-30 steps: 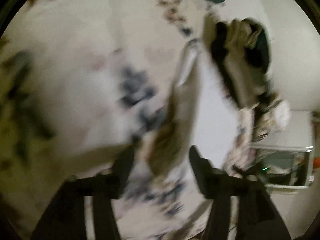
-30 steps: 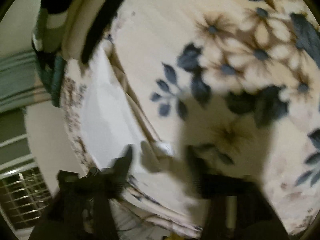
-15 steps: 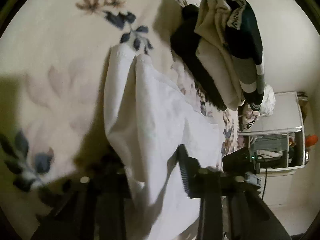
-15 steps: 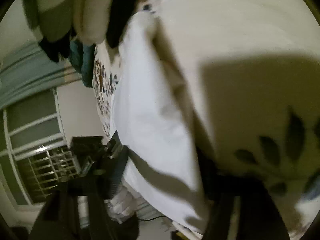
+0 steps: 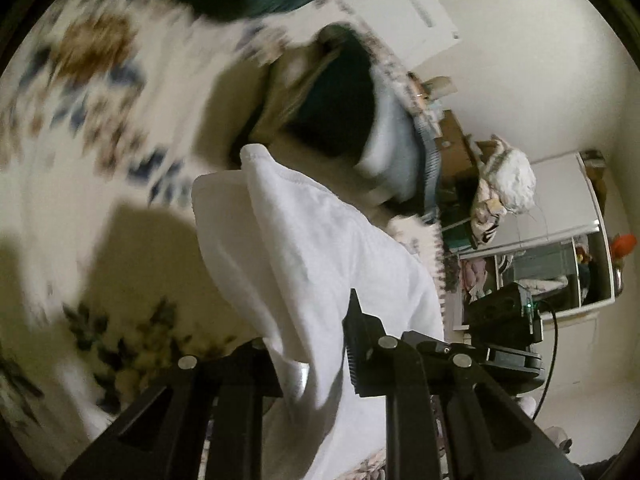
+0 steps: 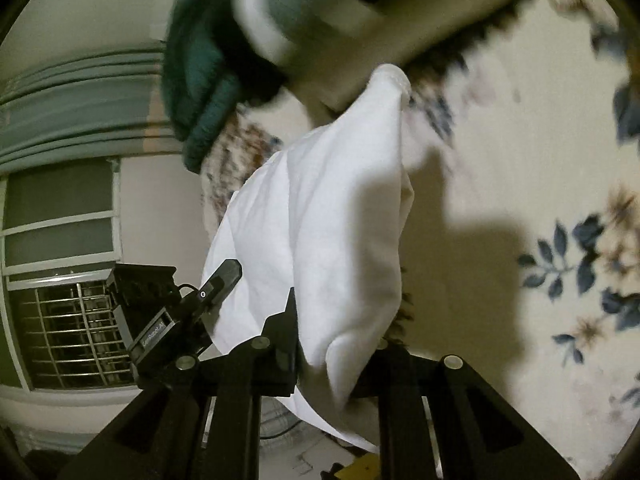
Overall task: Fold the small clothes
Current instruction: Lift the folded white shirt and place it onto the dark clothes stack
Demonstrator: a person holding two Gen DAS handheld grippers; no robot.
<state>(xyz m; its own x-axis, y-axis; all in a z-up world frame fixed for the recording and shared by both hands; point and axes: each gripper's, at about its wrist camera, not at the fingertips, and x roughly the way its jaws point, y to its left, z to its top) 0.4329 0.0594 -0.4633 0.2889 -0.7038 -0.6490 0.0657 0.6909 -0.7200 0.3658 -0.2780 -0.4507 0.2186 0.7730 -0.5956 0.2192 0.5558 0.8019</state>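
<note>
A small white garment [image 5: 312, 248] hangs between both grippers above the floral bedspread [image 5: 80, 92]. My left gripper [image 5: 310, 364] is shut on one edge of it; the cloth bunches between its black fingers. My right gripper [image 6: 334, 360] is shut on the other edge of the white garment [image 6: 332, 216], which stretches up from its jaws to a hemmed corner [image 6: 390, 78]. The other gripper [image 6: 168, 316] shows in the right wrist view, at the left, behind the cloth.
A pile of other clothes, beige, black, grey and teal [image 5: 352, 120], lies on the bed beyond the garment; it also shows in the right wrist view [image 6: 280, 28]. A shelf unit with clutter [image 5: 552, 264] stands past the bed edge. A barred window [image 6: 72, 328] is at the left.
Both grippers have lifted the white garment off the bed and swung it up; it now hangs taut between them, and more of the room shows behind.
</note>
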